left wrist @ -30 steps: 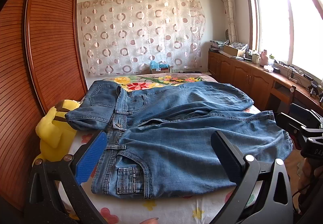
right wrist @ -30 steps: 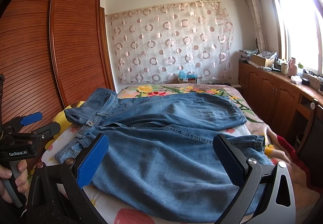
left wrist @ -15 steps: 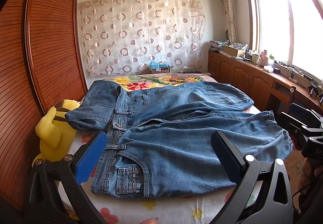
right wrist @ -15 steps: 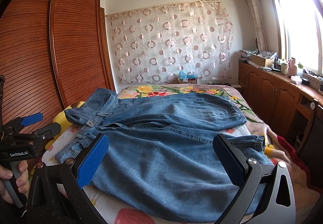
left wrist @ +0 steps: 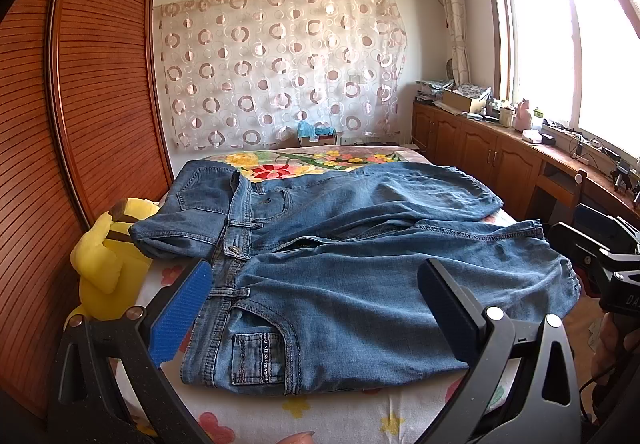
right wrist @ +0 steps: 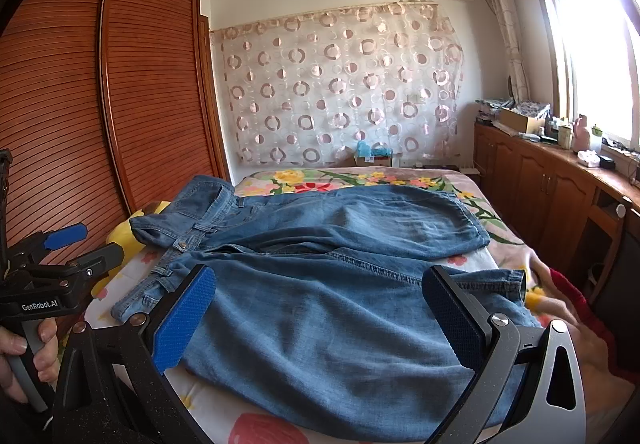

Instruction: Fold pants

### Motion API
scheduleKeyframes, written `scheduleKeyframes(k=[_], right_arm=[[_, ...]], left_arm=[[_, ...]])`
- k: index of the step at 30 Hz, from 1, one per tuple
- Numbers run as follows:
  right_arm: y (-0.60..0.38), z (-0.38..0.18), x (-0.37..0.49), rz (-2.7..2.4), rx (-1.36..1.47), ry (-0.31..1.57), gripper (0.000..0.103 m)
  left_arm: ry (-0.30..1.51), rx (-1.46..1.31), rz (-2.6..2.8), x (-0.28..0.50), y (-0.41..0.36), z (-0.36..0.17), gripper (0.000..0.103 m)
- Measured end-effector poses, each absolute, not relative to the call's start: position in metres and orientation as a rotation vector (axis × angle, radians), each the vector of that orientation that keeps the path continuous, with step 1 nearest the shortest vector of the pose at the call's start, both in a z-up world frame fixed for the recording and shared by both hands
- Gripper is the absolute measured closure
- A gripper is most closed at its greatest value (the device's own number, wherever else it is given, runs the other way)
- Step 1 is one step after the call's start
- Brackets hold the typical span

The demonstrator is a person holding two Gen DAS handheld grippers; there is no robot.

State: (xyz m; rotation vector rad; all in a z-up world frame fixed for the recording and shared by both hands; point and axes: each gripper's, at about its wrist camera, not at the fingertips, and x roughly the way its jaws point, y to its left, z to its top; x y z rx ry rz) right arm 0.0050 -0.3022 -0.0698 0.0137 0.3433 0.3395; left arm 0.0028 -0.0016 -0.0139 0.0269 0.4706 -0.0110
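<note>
Blue denim pants (left wrist: 340,276) lie spread across the bed, waistband to the left, both legs running to the right, the far leg partly under the near one. A back pocket with a label faces the near edge. My left gripper (left wrist: 316,308) hovers open over the waistband end, nothing between its fingers. In the right wrist view the same pants (right wrist: 320,304) fill the bed, and my right gripper (right wrist: 320,316) hovers open above the near leg. The left gripper (right wrist: 64,244) also shows at the left edge of that view, held by a hand.
A yellow plush toy (left wrist: 104,264) sits at the bed's left edge against the wooden wardrobe (left wrist: 80,124). The floral bedsheet (left wrist: 304,168) extends to a curtained wall. Low wooden cabinets (left wrist: 500,160) with clutter run along the right under the window. A red cloth (right wrist: 576,296) lies at the bed's right side.
</note>
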Motion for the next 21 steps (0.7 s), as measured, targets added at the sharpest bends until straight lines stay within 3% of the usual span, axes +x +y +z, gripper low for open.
scheduleKeyframes(k=[21], right_arm=[[-0.314,-0.084,0.031,0.333,-0.025,0.444,0.000]], left_arm=[[0.577,-0.006,-0.003,0.019,0.021,-0.041,0.000]])
